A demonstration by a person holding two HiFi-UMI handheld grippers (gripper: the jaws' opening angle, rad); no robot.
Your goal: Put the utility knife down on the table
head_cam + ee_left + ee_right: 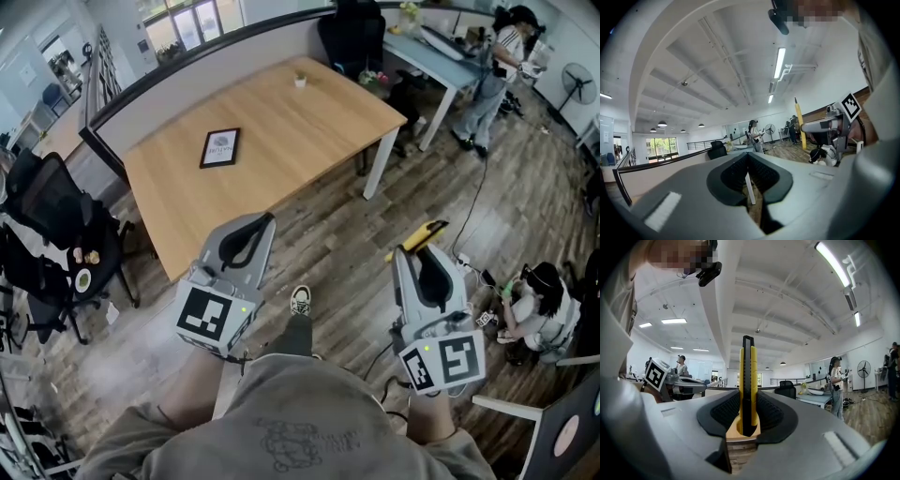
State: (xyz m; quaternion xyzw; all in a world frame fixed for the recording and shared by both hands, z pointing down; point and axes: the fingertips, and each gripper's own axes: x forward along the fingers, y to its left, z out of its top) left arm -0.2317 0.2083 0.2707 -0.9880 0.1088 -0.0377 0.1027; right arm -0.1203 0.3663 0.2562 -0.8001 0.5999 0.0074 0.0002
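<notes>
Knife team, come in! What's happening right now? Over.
Left hand-held gripper shut, empty. Right hand-held gripper shut on knife, above floor. Table ahead, frame on it.

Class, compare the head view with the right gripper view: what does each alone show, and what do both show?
Head view only: the framed picture lying on the wooden table, and the wearer's shoe. Right gripper view only: ceiling lights, and the pads pressed against the knife's sides. Both: the yellow utility knife clamped in the right gripper, plus the left gripper.
</notes>
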